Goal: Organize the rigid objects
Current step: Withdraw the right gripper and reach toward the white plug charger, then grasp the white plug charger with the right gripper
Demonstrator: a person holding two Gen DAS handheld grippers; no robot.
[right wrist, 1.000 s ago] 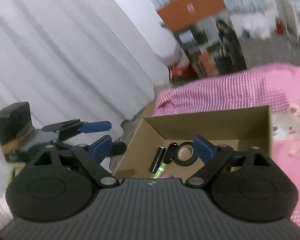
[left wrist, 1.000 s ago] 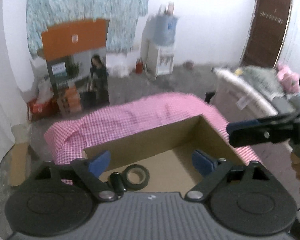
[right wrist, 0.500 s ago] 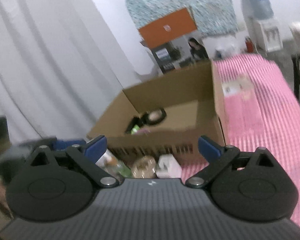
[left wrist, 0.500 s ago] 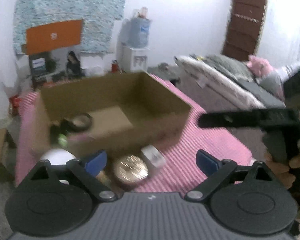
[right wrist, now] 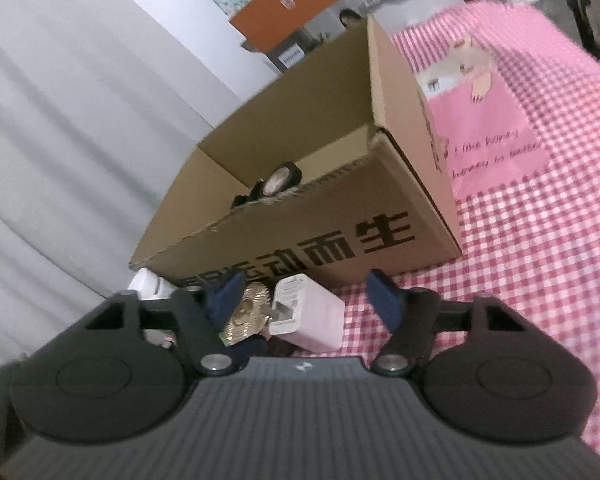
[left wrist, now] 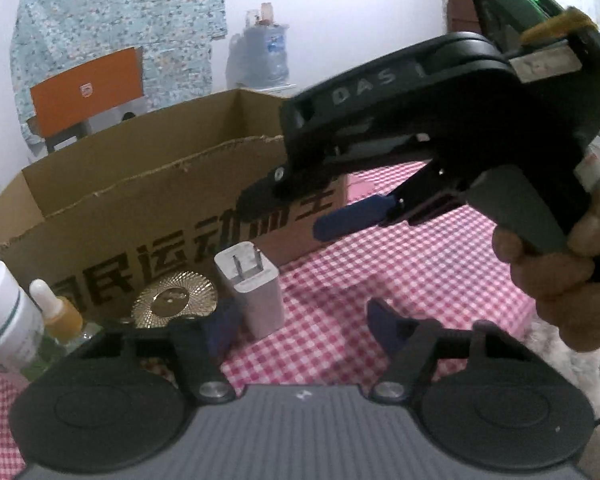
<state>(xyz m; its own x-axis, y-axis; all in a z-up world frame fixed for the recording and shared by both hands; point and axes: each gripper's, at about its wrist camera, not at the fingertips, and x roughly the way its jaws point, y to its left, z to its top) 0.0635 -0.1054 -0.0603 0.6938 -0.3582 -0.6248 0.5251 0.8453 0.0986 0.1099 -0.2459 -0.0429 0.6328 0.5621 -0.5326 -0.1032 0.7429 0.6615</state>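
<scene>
Checked cloth [right wrist: 540, 280]; both jaws closing, charger [right wrist: 308, 312] between right jaws ungripped; box [right wrist: 320, 240] contents mostly hidden.

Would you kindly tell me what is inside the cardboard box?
Above the cardboard box's front wall, a black tape roll and a dark item show; that wall covers its floor.

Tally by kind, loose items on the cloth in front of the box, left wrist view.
White charger plug: 1
Gold disc: 1
Dropper bottle, amber: 1
White jar: 1
Total: 4
</scene>
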